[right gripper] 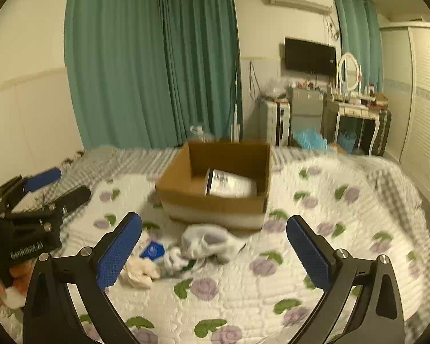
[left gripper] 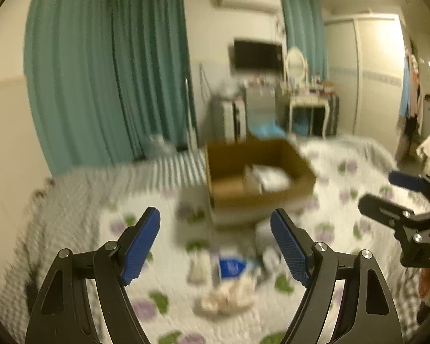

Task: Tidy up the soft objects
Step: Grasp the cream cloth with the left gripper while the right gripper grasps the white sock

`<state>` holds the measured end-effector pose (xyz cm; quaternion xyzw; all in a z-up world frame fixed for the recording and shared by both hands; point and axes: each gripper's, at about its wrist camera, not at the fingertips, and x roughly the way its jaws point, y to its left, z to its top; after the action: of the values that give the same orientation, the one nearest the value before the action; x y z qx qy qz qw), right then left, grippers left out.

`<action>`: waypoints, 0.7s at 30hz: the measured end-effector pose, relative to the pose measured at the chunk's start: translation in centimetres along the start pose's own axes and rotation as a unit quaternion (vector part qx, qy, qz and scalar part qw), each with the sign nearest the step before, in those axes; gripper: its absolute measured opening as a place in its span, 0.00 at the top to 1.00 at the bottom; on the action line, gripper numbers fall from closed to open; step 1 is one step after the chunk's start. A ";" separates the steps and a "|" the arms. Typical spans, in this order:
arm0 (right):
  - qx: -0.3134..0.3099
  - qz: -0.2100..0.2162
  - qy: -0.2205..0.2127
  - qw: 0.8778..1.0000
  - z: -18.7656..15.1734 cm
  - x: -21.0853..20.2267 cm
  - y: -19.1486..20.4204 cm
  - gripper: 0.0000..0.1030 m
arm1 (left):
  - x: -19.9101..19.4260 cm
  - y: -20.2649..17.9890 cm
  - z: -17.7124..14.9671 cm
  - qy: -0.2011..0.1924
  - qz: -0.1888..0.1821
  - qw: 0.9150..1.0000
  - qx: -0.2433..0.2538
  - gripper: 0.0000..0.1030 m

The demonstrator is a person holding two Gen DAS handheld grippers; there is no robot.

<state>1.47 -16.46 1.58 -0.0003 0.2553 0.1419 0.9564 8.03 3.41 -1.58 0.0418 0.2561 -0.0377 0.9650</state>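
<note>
An open cardboard box [right gripper: 215,200] stands on the flowered bed quilt [right gripper: 315,200] with a white packet [right gripper: 229,185] inside; it also shows in the left wrist view [left gripper: 258,197]. In front of it lies a small pile of soft items: a white crumpled cloth [right gripper: 209,242], a cream cloth [right gripper: 140,272] and a blue-labelled packet [right gripper: 153,250]. The left wrist view shows the cream cloth [left gripper: 229,295] and the blue packet [left gripper: 232,266]. My left gripper [left gripper: 215,246] is open and empty above the pile. My right gripper [right gripper: 215,252] is open and empty, just short of the pile.
Teal curtains [right gripper: 152,63] hang behind the bed. A dressing table [right gripper: 355,109], a wall TV [right gripper: 309,56] and a wardrobe [right gripper: 421,100] stand at the far right. The quilt spreads wide to the right of the box.
</note>
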 end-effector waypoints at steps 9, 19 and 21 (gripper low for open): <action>-0.020 0.000 0.085 0.996 -7.3 8.1 0.8 0.01 | 7.8 -0.9 -9.3 0.129 -0.020 0.991 -0.024 0.24; -0.020 0.003 0.109 0.994 -8.7 10.9 1.3 0.01 | 10.9 -0.9 -12.0 0.182 -0.064 0.980 -0.042 0.52; -0.018 0.005 0.115 0.993 -8.8 11.3 1.7 0.01 | 10.8 -0.7 -12.0 0.183 -0.072 0.979 -0.051 0.64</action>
<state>6.10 -12.41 -11.41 -0.0326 0.3610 0.1500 0.9198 11.42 3.39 -17.38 -0.0195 0.4322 -0.0862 0.8974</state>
